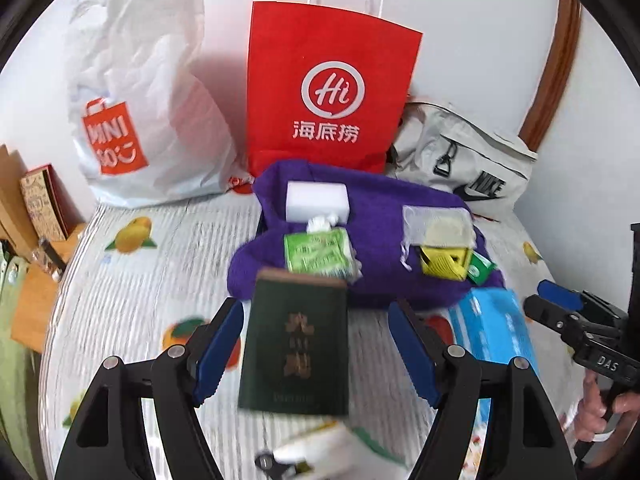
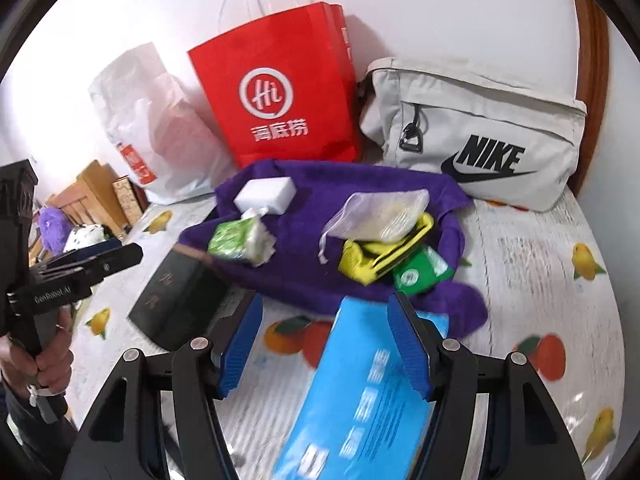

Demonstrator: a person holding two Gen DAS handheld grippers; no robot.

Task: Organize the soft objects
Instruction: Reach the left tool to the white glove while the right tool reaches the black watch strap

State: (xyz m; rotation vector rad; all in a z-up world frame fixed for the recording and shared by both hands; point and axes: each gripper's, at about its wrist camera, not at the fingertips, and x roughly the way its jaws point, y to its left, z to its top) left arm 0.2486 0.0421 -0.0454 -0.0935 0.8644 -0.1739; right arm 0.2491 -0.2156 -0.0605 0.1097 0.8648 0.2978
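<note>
A purple towel [image 1: 380, 220] [image 2: 300, 264] lies crumpled on the bed. On it rest a white sponge [image 1: 318, 200], a green tissue pack [image 1: 318, 256], a mesh pouch [image 1: 438, 228], a yellow cloth [image 1: 442, 262] and a small green packet [image 1: 480, 270]. My left gripper [image 1: 316, 320] is open over a dark green book [image 1: 296, 344] on the sheet, and its pads stand clear of the covers. My right gripper [image 2: 325, 308] is open above a blue tissue pack [image 2: 360, 392], which lies flat under it. Each gripper shows at the edge of the other's view.
Against the wall stand a white Miniso plastic bag [image 1: 148, 120], a red paper bag [image 1: 328, 92] and a grey Nike bag [image 2: 480, 132]. The fruit-print sheet [image 1: 140, 280] covers the bed. Wooden furniture [image 2: 92, 196] stands off the left edge.
</note>
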